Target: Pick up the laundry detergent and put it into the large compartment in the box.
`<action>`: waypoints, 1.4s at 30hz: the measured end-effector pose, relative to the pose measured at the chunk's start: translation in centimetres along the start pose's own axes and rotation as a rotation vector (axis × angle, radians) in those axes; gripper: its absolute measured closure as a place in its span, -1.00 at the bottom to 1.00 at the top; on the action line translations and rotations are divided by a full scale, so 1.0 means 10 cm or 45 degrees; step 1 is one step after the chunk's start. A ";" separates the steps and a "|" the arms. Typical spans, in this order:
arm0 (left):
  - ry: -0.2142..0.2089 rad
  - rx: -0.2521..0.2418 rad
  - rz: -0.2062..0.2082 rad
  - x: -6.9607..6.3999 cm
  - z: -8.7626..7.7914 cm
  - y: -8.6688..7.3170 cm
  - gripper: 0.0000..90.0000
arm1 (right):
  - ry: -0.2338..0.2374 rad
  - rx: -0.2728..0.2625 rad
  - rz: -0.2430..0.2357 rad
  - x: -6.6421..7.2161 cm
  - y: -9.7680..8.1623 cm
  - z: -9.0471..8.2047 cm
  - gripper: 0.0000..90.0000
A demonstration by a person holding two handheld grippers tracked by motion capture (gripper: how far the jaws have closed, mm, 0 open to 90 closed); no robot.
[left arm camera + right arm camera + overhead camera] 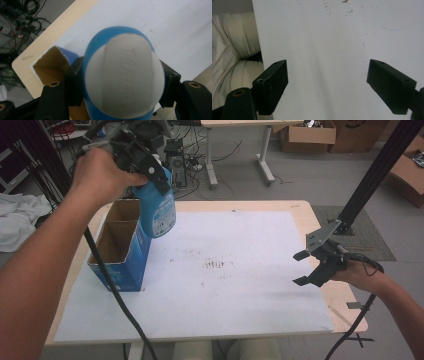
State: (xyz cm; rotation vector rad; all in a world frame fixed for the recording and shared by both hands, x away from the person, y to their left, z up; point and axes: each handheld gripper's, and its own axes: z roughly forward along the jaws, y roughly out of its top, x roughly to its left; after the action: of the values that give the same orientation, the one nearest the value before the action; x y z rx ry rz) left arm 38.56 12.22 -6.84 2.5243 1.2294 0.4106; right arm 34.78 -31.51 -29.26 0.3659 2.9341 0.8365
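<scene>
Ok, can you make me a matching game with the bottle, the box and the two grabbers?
Things:
1. blue bottle
2. cardboard box
3. left gripper
4. right gripper

States:
A. jaws open, nothing between them
B. held up in the air
C. standing on the white sheet, top open
D. shut on the bottle's top

Pairs: 1-B, 2-C, 3-D, 4-A

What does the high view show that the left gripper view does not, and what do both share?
High view alone: the right gripper with fingers apart over the white sheet, and the bottle's label side. Left gripper view alone: the bottle's white cap from above, with a finger pressed on each side. Both: the blue bottle held above the table, and the open cardboard box beside it.
</scene>
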 end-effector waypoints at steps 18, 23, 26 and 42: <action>0.197 0.047 -0.562 0.61 -0.24 -0.34 -0.15 | -0.005 -0.012 -0.030 -0.04 0.03 -0.03 -0.61; 0.242 0.084 -0.670 0.70 -0.19 -0.43 -0.15 | -0.005 -0.013 -0.027 -0.05 0.02 -0.02 -0.61; 0.253 0.090 -0.719 0.76 -0.15 -0.49 -0.15 | -0.006 -0.012 -0.027 -0.07 0.01 -0.02 -0.62; 0.259 0.100 -0.795 0.88 0.39 -0.73 -0.15 | 0.000 -0.011 -0.021 -0.09 0.02 0.02 -0.62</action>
State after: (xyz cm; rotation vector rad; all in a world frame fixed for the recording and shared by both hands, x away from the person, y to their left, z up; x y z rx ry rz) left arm 40.10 22.99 -12.16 2.0334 2.0428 0.4701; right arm 35.75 -31.50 -29.28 0.3412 2.9287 0.8468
